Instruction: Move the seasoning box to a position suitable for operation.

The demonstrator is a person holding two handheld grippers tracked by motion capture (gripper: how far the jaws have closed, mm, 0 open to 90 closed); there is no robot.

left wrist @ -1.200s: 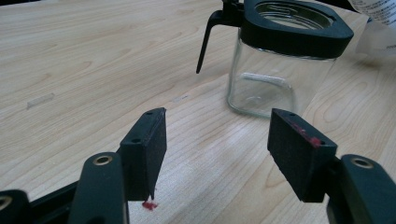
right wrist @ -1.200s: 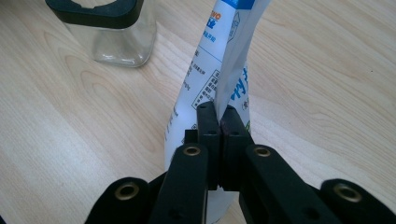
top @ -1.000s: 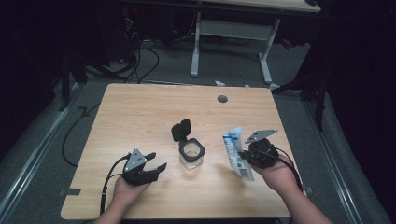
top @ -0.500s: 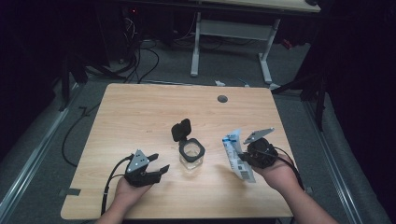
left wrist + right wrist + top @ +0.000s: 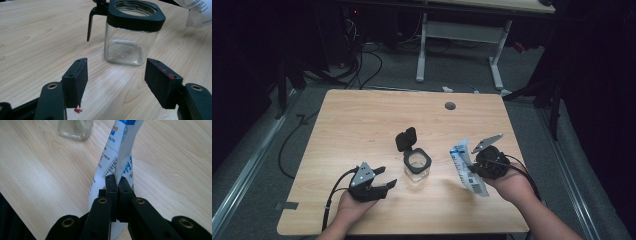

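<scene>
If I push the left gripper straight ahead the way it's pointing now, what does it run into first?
Most likely the glass jar: it stands right ahead of the left gripper, centred between its open fingers, with bare table between. The jar's body would probably slide in between them rather than hit a tip.

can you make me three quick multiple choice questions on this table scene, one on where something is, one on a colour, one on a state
1. Where does the glass jar stand?
A. between the two grippers
B. at the table's far edge
C. on the floor

2. What colour is the jar's collar and flip lid?
A. white
B. black
C. red

3. How does the right gripper stand?
A. open over the jar
B. shut on nothing
C. shut on the pouch

Answers:
1. A, in the high view the jar sits on the table between the left gripper and the right.
2. B, both show black above clear glass.
3. C, the right gripper view shows its jaws pinching the blue and white pouch.
</scene>
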